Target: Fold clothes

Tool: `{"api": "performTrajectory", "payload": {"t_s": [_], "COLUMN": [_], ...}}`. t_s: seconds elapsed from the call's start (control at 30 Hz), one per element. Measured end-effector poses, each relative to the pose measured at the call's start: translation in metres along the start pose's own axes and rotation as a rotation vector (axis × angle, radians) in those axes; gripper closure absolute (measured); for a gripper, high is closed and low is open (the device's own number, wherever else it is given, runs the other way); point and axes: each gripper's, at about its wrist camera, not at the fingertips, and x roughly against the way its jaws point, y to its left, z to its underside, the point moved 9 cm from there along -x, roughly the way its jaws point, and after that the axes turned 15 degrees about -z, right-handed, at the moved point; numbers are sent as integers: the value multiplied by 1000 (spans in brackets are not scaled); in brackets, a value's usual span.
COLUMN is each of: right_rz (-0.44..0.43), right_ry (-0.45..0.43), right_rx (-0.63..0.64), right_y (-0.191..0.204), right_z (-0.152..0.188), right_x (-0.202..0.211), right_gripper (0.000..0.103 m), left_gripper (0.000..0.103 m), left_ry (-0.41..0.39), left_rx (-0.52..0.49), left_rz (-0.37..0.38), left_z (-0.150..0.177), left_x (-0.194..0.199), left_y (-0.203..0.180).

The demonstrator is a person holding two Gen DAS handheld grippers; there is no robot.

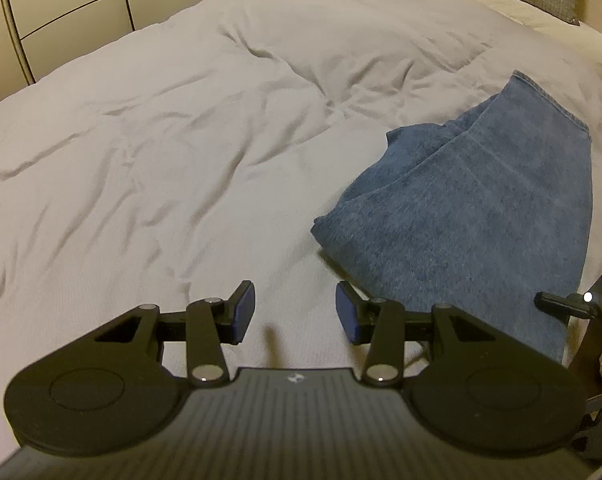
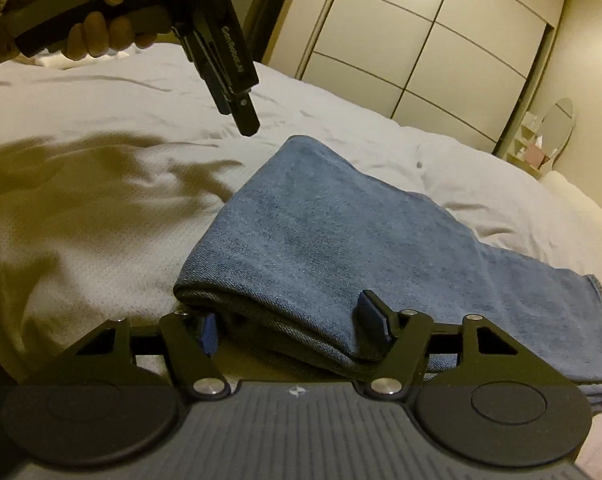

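Folded blue jeans [image 2: 341,248] lying on the white duvet [image 1: 181,140] of the bed. Right gripper [image 2: 295,330] spread wide, its fingers [image 2: 371,314] straddling the near folded edge of the denim, not clamped. Left gripper [image 1: 296,312] likewise open and empty above bare duvet, jeans off to its right.

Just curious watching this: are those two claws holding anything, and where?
Neither grips anything. The right gripper is open around the jeans' folded edge; the left gripper is open above the duvet.
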Motion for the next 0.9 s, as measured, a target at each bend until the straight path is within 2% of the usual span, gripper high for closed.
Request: {"api": "performTrajectory", "payload": {"t_s": [0.1,0.17,0.2,0.27,0.3,0.33,0.37,0.43,0.53,0.67,0.73,0.83,0.9], "right_rz": [8,28,43,45,32,-1,-53,-157,-254,-240,-208,-90,-70], "right_ry": [4,19,31,40,28,6,-33,-153,-373,-596,-684,-684,-672], "right_rx": [14,73,123,201,190,120,-10,-321,-752,-1164,-1315,-1433,-1535], "right_y": [-1,3,6,15,14,8,-6,-44,-111,-197,-238,-293,-316], "right_z": [-1,-2,-1,-3,-5,-9,-16,-26,-28,4,30,76,105], "right_x": [-6,-9,-12,-15,-12,-8,0,22,58,92,100,97,87], "right_gripper": [38,38,41,61,66,75,82,85,85,85,85,84,82], "left_gripper": [63,63,63,63,63,63,63,63,63,62,62,62,62], "left_ry": [-3,-4,-3,1,4,5,2,-19,-68,-133,-149,-151,-147], "left_rx": [-1,0,-1,-1,-1,2,5,9,-11,-61,-88,-122,-140], "left_rz": [2,4,5,1,-1,-3,-3,-3,3,24,45,78,97], "left_z": [2,4,5,6,7,6,4,-5,-27,-60,-74,-89,-98], "left_x": [3,4,5,4,4,4,6,11,20,27,24,11,0], "left_y": [0,0,0,2,3,4,6,9,5,-15,-31,-61,-80]}}
